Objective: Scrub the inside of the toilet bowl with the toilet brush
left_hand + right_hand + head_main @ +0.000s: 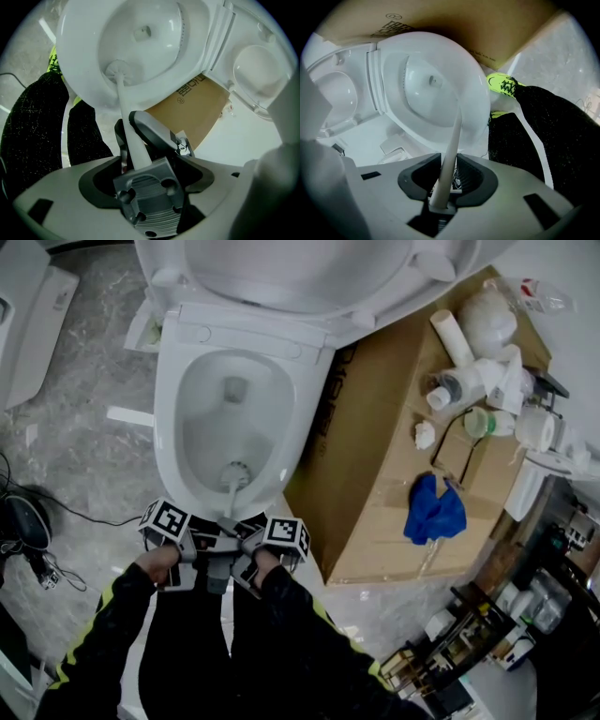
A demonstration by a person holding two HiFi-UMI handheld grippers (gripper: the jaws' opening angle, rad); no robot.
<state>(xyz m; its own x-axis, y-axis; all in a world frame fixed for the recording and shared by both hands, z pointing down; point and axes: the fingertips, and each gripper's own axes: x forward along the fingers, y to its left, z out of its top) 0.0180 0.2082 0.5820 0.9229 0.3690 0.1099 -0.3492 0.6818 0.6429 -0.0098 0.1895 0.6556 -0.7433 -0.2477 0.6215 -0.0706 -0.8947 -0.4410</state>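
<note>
The white toilet bowl [173, 390] stands in front of me with seat and lid raised [309, 277]. The toilet brush head [234, 472] rests low on the bowl's inner front wall. Its white handle [228, 501] runs back over the rim to my two grippers, which sit side by side. My left gripper [202, 538] and right gripper [251, 545] are both shut on the handle. In the left gripper view the handle [123, 101] leads from the left gripper [133, 140] down to the brush head [116, 70]. In the right gripper view the handle [453, 140] rises between the right gripper's [449, 176] dark pads.
A big cardboard box [375, 427] stands tight against the toilet's right side, with bottles [469, 376] and a blue cloth [433, 507] on top. A black cable [75, 512] lies on the marble floor at left. Cluttered shelves [487, 624] fill the lower right.
</note>
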